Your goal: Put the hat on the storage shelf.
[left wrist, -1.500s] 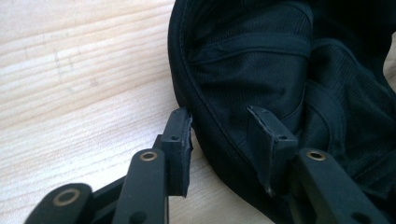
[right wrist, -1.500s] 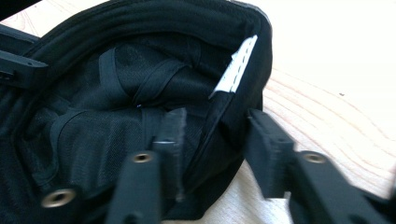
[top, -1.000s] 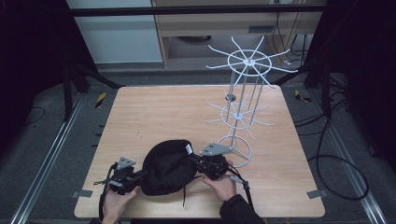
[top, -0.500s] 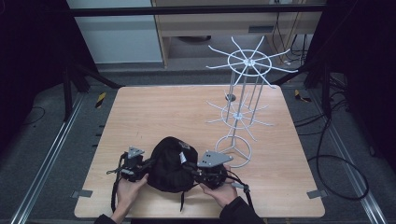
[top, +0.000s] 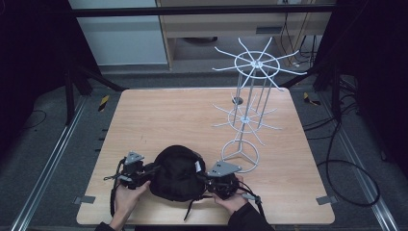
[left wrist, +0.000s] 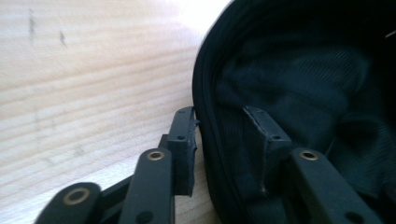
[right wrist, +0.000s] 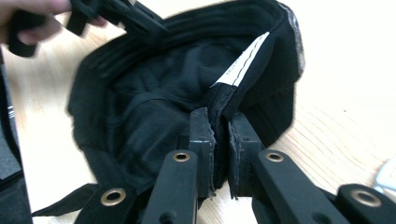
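Right gripper view showed the right gripper (right wrist: 218, 154) with its jaws nearly closed on the folded rim of a black fabric cap (right wrist: 154, 107), pinched just below a white sewn-in label (right wrist: 243, 60). The left gripper (left wrist: 224, 140) was seen in the left gripper view with its jaws wider apart, one outside and one inside the opposite rim of the cap; whether the cloth was actually gripped could not be told.

From the high view, the cap (top: 177, 172) was found near the front edge of the light wooden table (top: 159, 115), held between the two grippers, with the left gripper (top: 144, 172) at its left side and the right gripper (top: 208, 179) at its right. A strap was seen trailing toward the front edge. A white wire hanging rack with radiating arms (top: 250, 110) stood just behind and to the right, toward the right edge.

The step in hand was judged to be the spreading and lifting of the cap by its rim. The next move was judged to call for a firm closing of the left jaws, then an even raise by both hands toward one of the rack's arms, with the strap kept clear.
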